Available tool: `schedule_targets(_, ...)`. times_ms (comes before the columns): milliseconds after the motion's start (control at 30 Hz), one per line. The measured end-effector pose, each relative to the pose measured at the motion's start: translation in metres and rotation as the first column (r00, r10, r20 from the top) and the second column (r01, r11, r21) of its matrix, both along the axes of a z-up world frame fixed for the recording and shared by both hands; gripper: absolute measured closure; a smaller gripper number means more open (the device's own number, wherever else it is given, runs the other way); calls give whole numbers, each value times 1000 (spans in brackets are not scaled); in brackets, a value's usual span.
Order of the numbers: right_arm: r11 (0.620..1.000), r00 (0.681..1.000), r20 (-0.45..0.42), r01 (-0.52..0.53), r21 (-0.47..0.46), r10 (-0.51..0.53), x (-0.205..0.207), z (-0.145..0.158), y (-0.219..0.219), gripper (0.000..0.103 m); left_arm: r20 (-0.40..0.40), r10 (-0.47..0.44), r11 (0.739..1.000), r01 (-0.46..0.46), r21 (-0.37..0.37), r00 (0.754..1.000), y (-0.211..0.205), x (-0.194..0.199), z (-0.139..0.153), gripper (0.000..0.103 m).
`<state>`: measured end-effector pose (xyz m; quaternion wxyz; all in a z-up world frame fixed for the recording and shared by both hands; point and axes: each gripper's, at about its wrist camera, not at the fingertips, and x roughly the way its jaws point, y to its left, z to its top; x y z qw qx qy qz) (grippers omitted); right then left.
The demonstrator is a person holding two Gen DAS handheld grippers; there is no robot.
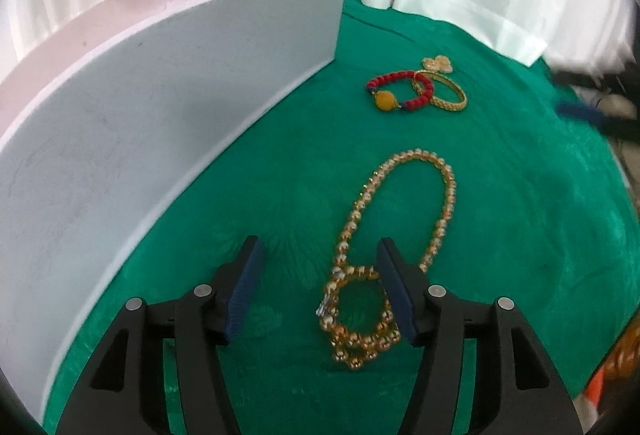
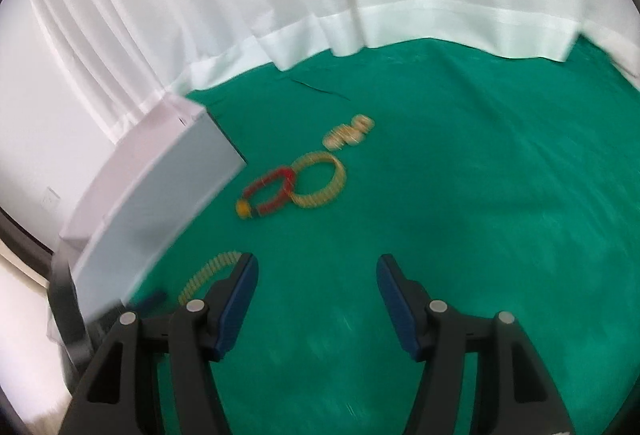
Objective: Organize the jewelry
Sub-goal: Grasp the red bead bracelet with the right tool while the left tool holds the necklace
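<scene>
One gold bead necklace lies partly coiled.

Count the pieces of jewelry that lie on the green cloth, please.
4: gold bead necklace nearest the open left gripper; red bead bracelet overlapping the gold bangle; small gold ornament behind. The white box may hide more.

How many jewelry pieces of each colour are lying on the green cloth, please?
Gold: 3 (bead necklace, bangle, small ornament)
Red: 1 (bead bracelet)
Total: 4
</scene>
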<state>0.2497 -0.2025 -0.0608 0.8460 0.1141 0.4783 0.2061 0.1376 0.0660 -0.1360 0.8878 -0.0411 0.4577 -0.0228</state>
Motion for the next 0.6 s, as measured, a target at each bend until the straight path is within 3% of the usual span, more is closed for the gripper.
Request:
schedule_targets(133, 1000, 997, -73, -15, 27, 17, 51, -17, 34, 57, 14, -6, 999, 5, 36, 1000, -5, 0, -2, 42)
schedule_targets(400, 989, 984, -170, -70, -131, 48, 97, -66, 86, 66, 41, -12, 999, 10, 48, 999, -5, -6, -4, 42)
schedule_targets(467, 986, 983, -176, -80, -143, 54, 101, -69, 88, 89, 44, -13, 999, 11, 53, 999, -6, -7, -4, 42)
schedule_targets(533, 986, 986, -156, -78, -145, 55, 99, -66, 88, 92, 41, -14, 999, 12, 51, 999, -5, -7, -3, 42)
schedule_targets(600, 992, 991, -122, -67, -106, 54, 92, -55, 84, 93, 33, -13, 999, 11, 52, 999, -5, -7, -2, 57)
